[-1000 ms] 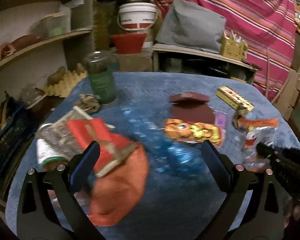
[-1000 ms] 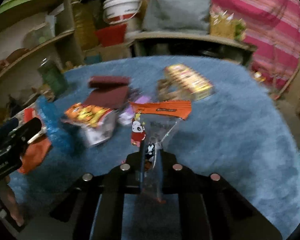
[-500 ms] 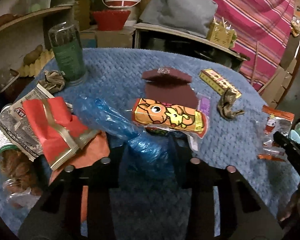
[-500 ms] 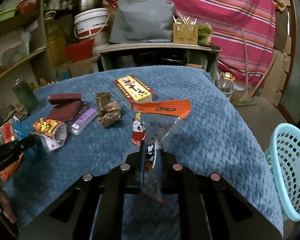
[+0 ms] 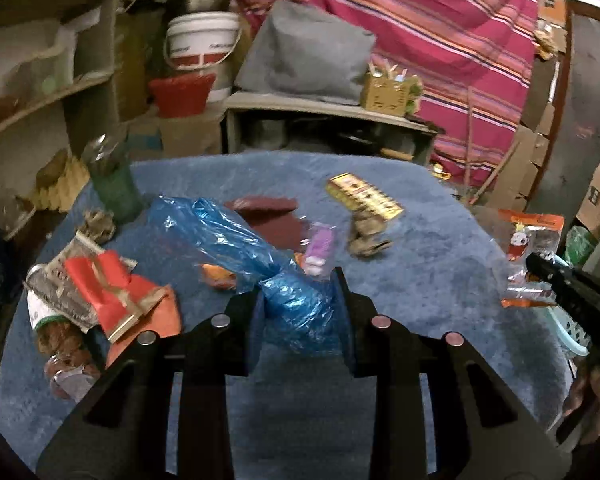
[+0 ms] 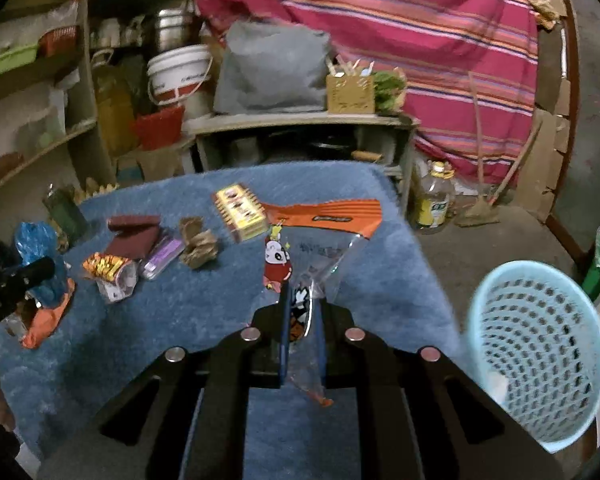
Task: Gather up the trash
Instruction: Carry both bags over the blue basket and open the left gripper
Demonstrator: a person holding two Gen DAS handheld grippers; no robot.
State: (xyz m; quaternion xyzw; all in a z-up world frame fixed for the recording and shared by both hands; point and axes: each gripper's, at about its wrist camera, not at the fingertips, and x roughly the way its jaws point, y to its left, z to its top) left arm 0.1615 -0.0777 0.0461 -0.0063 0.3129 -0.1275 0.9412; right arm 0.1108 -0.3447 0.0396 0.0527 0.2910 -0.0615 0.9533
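Observation:
My left gripper [image 5: 300,304] is shut on a crumpled blue plastic bag [image 5: 236,240] and holds it lifted above the blue table cloth [image 5: 420,280]. My right gripper [image 6: 302,312] is shut on a clear snack wrapper with an orange top and a panda print [image 6: 320,236], held above the table's right edge. The wrapper also shows in the left wrist view [image 5: 530,240]. A light blue mesh basket [image 6: 540,352] stands on the floor right of the table.
On the cloth lie a yellow box [image 6: 240,210], a crumpled brown paper [image 6: 198,242], a purple packet [image 6: 162,254], a maroon pouch [image 6: 134,232], an orange snack pack [image 6: 108,268], red and orange wrappers [image 5: 116,292] and a green jar [image 5: 114,184]. Shelves stand left.
My left gripper has lifted the blue bag off the table. My right gripper has carried the wrapper to the right, and the blue basket is now closer in its view.

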